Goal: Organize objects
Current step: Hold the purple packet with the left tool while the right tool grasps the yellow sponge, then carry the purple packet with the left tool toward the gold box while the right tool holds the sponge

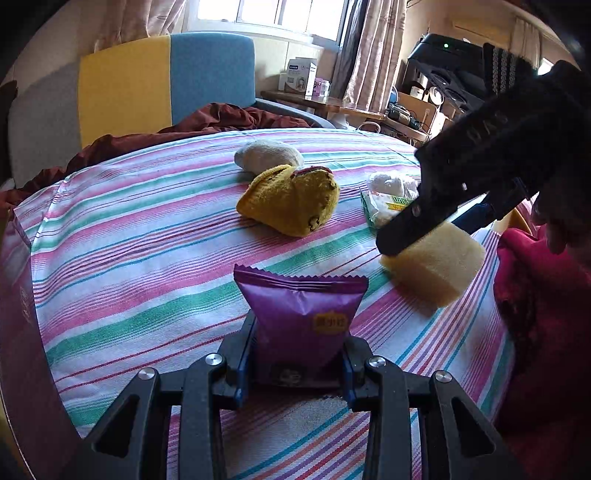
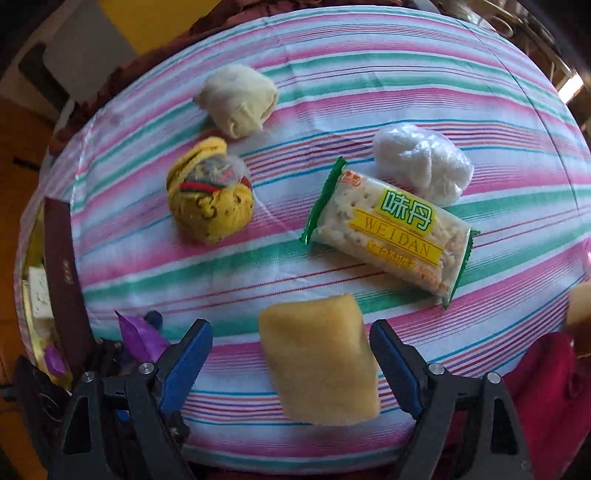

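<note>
This is a bedroom in a home. There is a bed with a pink, green and white striped sheet (image 1: pixel 147 229) on it. A crumpled dark red blanket (image 1: pixel 207 120) lies at the far side of the bed. Behind it stands a soft padded headboard in grey, yellow and blue (image 1: pixel 155 81). A bright window (image 1: pixel 273 14) has long patterned curtains (image 1: pixel 373 55) hanging beside it. A wooden side table (image 1: pixel 325 105) by the wall carries small white boxes (image 1: pixel 301 75). Rolled-up socks, like the yellow one (image 1: pixel 291 199), lie on the sheet.
</note>
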Motion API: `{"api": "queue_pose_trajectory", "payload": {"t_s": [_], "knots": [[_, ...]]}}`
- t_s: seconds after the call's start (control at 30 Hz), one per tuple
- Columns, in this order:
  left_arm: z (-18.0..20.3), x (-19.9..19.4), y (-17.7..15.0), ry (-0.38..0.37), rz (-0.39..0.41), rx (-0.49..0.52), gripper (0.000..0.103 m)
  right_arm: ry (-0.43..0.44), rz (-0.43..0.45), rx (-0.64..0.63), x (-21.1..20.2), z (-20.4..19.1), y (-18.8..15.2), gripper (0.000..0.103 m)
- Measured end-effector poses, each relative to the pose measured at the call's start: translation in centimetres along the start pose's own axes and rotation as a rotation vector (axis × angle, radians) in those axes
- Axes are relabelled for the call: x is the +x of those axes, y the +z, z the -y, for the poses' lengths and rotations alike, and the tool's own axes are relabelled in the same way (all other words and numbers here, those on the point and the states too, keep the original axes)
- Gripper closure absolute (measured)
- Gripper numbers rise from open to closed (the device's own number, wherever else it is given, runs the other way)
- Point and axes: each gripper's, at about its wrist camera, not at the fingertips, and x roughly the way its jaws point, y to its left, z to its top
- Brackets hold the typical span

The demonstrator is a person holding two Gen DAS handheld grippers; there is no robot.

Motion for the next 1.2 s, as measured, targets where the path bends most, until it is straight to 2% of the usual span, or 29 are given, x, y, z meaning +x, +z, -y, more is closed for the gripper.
{"api": "queue_pose_trajectory", "payload": {"t_s": [0.07, 0.1, 0.13, 0.17, 0.2, 0.33, 0.47, 0.6, 0.83, 1.1, 1.2], "knots": [[0.0, -0.1, 0.0, -0.002, 0.000, -0.002, 0.066, -0.099, -0.051, -0.086, 1.0, -1.2, -0.7, 0.016], [0.0, -0.1, -0.1, -0.003, 0.001, -0.003, 0.066, -0.131, -0.057, -0.115, 1.4, -1.6, -1.0, 0.020], [-0.1, -0.2, -0.1, -0.004, 0.001, -0.003, 0.066, -0.160, -0.056, -0.139, 1.7, -1.9, -1.4, 0.037], [-0.1, -0.2, -0.1, -0.005, 0.002, -0.005, 0.066, -0.189, -0.050, -0.146, 2.0, -2.0, -1.6, 0.046], [-0.1, -0.2, -0.1, -0.007, 0.002, -0.007, 0.066, -0.201, -0.030, -0.137, 1.9, -1.9, -1.6, 0.049], [-0.1, -0.1, -0.1, -0.008, 0.003, -0.007, 0.066, -0.055, 0.063, -0.065, 0.8, -1.9, -1.1, 0.049], [-0.1, -0.1, -0.1, -0.011, 0.004, -0.009, 0.066, -0.037, 0.144, -0.015, 1.5, -2.3, -0.3, 0.049], [-0.2, -0.2, -0.2, -0.013, 0.005, -0.013, 0.066, -0.027, 0.206, -0.003, 2.2, -1.9, -1.0, 0.049], [0.0, -0.3, -0.1, 0.009, 0.003, 0.000, 0.067, -0.077, 0.219, -0.069, 2.5, -2.4, -1.3, 0.049], [0.7, -0.6, -0.2, 0.074, -0.006, 0.033, 0.068, -0.082, 0.213, -0.081, 2.6, -1.9, -1.7, 0.049], [0.6, -1.0, -0.2, 0.090, -0.019, 0.018, 0.069, -0.078, 0.210, -0.081, 2.6, -1.5, -1.9, 0.049]]}}
